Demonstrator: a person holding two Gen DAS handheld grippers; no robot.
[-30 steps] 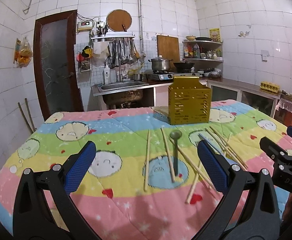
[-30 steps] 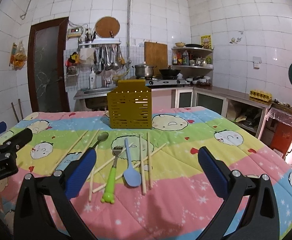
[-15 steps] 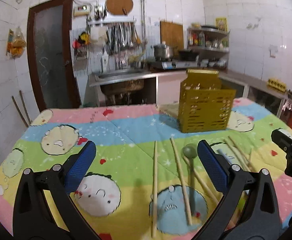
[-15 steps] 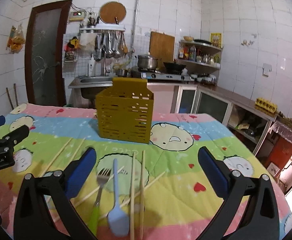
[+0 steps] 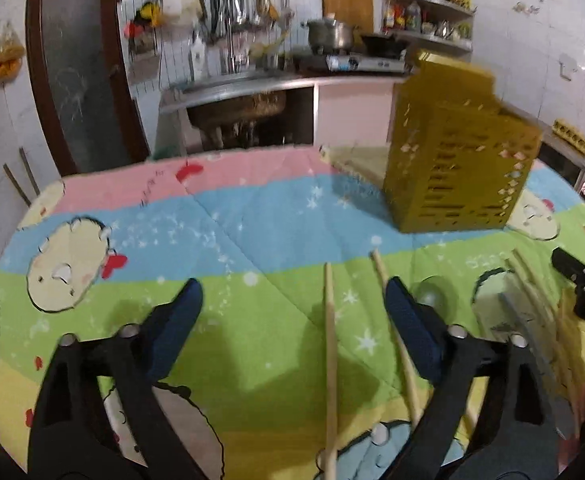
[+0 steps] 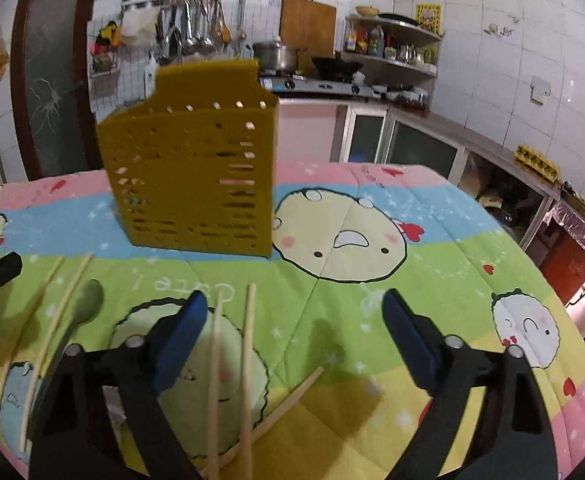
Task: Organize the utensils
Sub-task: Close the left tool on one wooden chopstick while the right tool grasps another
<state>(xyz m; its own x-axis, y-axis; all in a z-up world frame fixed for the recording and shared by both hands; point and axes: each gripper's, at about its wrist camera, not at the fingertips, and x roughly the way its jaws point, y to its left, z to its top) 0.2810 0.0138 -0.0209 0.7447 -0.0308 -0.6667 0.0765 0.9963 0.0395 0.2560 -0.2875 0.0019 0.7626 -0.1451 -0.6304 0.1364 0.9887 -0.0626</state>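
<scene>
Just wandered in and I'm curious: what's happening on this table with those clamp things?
A person is tidying utensils with a handheld gripper in each hand. Both the left gripper and right gripper are empty; their jaws have just been closing a little, with chopsticks lying on the cartoon-print cloth below them. A green spoon lies nearby. The yellow slotted holder stands upright behind; nothing shows above its rim.

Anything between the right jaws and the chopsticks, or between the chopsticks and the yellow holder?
Nothing visible. The right gripper is open over two chopsticks; only bare cloth lies between them and the holder.
</scene>
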